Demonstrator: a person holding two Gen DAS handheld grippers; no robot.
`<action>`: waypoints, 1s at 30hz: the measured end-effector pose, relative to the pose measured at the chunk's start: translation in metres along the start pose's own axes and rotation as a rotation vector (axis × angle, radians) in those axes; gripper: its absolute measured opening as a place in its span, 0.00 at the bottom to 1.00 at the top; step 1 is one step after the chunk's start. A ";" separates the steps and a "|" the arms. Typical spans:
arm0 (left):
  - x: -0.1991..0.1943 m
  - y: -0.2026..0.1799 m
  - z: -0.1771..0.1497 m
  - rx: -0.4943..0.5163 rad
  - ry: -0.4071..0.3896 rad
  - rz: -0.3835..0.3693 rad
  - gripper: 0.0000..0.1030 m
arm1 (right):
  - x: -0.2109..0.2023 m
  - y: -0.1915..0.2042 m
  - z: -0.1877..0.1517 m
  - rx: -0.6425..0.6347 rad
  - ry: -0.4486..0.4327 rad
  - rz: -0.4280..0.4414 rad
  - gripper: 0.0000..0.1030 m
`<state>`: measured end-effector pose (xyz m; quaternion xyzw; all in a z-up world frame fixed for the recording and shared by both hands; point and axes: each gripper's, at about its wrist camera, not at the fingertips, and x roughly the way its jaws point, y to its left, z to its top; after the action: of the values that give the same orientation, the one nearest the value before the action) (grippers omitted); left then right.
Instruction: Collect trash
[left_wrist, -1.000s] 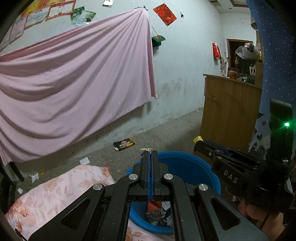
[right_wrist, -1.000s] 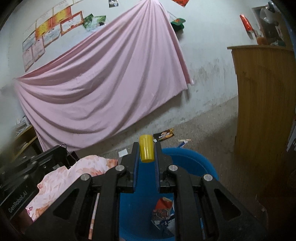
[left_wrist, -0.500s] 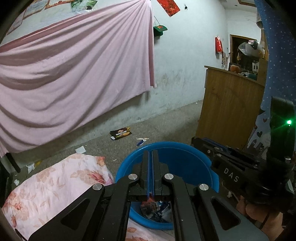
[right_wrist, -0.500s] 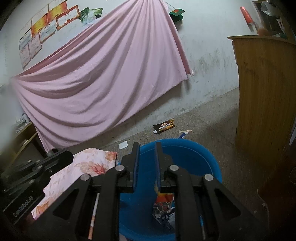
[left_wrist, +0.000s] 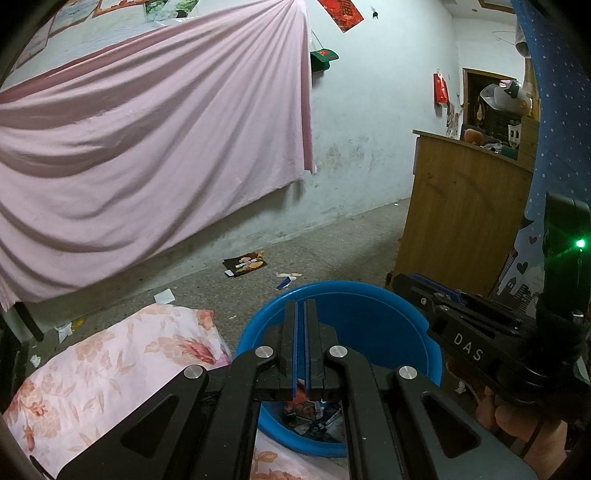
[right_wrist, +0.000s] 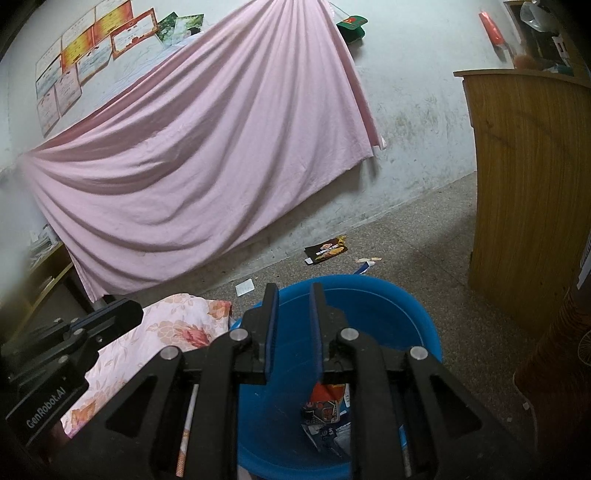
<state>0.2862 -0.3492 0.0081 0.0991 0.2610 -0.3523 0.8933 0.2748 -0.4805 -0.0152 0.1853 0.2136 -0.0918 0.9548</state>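
A blue plastic basin (left_wrist: 373, 325) (right_wrist: 384, 310) sits on the floor with wrappers (right_wrist: 325, 406) (left_wrist: 314, 413) in its bottom. My left gripper (left_wrist: 300, 306) hangs over the basin's near left side, its jaws nearly together with nothing between them. My right gripper (right_wrist: 293, 295) is over the basin, open and empty. On the floor beyond lie a black snack wrapper (left_wrist: 245, 263) (right_wrist: 327, 251), a small blue-white scrap (left_wrist: 286, 282) and a white paper scrap (left_wrist: 164, 296) (right_wrist: 245, 287).
A floral pink cloth (left_wrist: 110, 365) (right_wrist: 162, 332) lies left of the basin. A wooden cabinet (left_wrist: 461, 218) (right_wrist: 532, 184) stands at right. A pink sheet (left_wrist: 147, 147) hangs on the far wall. More small scraps (left_wrist: 62, 330) lie at far left.
My right gripper held a yellow cup a second ago; it opened and the cup is gone from between the fingers. Both grippers tilted down over the basin. The left jaws parted slightly.
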 end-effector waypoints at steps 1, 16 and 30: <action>-0.001 0.001 0.000 0.000 0.000 0.000 0.01 | 0.000 0.000 0.000 0.001 0.000 0.001 0.44; -0.019 0.016 -0.003 0.005 0.007 0.053 0.01 | -0.001 0.007 -0.002 -0.019 -0.013 0.019 0.45; -0.071 0.060 -0.021 -0.093 -0.017 0.148 0.34 | -0.019 0.041 -0.007 -0.099 -0.040 0.078 0.59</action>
<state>0.2746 -0.2565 0.0277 0.0736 0.2616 -0.2734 0.9227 0.2654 -0.4387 0.0005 0.1440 0.1915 -0.0476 0.9697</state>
